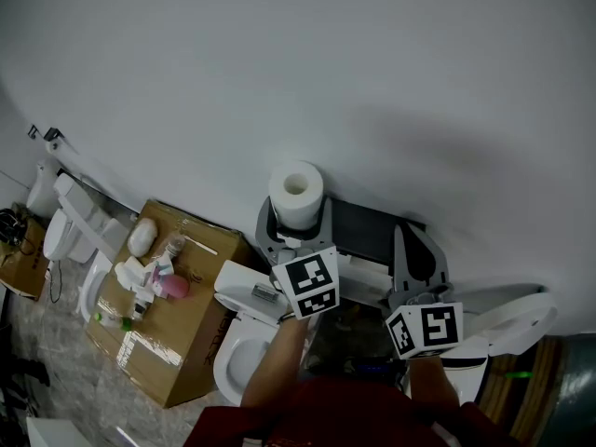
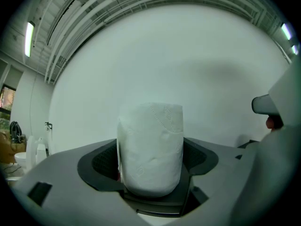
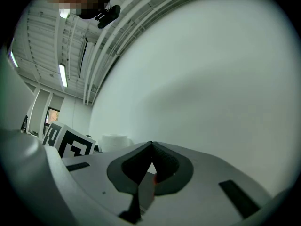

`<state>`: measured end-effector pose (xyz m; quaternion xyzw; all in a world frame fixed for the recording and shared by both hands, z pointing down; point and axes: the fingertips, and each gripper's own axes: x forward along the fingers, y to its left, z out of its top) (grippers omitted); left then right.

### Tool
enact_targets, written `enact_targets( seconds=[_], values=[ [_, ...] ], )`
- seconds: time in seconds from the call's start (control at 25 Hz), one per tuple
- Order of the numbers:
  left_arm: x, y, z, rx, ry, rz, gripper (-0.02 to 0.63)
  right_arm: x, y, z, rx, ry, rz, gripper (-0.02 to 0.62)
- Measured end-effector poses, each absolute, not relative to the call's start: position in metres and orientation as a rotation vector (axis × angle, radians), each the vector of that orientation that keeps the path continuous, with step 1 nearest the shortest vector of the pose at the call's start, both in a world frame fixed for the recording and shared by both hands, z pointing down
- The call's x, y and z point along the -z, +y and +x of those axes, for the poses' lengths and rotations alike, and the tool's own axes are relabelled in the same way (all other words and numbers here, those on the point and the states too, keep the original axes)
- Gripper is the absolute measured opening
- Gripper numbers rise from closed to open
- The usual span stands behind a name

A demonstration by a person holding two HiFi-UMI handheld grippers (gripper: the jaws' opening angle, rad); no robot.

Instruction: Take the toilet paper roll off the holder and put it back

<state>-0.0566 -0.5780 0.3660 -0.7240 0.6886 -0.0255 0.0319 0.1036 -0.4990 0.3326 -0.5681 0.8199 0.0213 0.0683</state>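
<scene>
One soft, embossed cylindrical toilet paper roll (image 2: 150, 149) is clamped by left gripper (image 1: 296, 231); right gripper (image 3: 150, 166) pinched closed.

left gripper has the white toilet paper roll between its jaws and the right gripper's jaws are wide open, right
Not quite. The right gripper has its jaws shut together on nothing, as the right gripper view shows. The left gripper does have the white toilet paper roll between its jaws.

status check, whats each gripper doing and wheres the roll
Left gripper shut on toilet paper roll, roll upright between jaws. Right gripper shut, empty, beside it. Holder not made out; white wall ahead.
</scene>
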Motion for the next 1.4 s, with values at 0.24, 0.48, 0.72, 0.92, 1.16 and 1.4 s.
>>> enact_targets(
  seconds=[0.24, 0.48, 0.72, 0.92, 1.16, 1.4],
  values=[
    [-0.344, -0.566, -0.06, 0.026, 2.083, -2.222, 0.428, -0.333, -0.497, 0.102, -0.068, 2.465, -1.707, 0.009],
    [-0.299, -0.543, -0.061, -0.075, 2.022, -2.231, 0.426, -0.33, -0.494, 0.102, -0.071, 2.462, -1.706, 0.009],
    [-0.278, -0.508, -0.061, -0.11, 1.969, -2.28, 0.426, -0.328, -0.487, 0.101, -0.081, 2.46, -1.697, 0.009],
    [-0.287, -0.484, -0.062, -0.108, 1.976, -2.33, 0.426, -0.327, -0.488, 0.101, -0.078, 2.465, -1.696, 0.009],
    [-0.328, -0.456, -0.063, -0.044, 1.988, -2.375, 0.426, -0.332, -0.487, 0.101, -0.068, 2.47, -1.696, 0.009],
    [-0.364, -0.444, -0.058, -0.033, 1.984, -2.395, 0.427, -0.333, -0.485, 0.098, -0.066, 2.479, -1.691, 0.009]
  ],
)
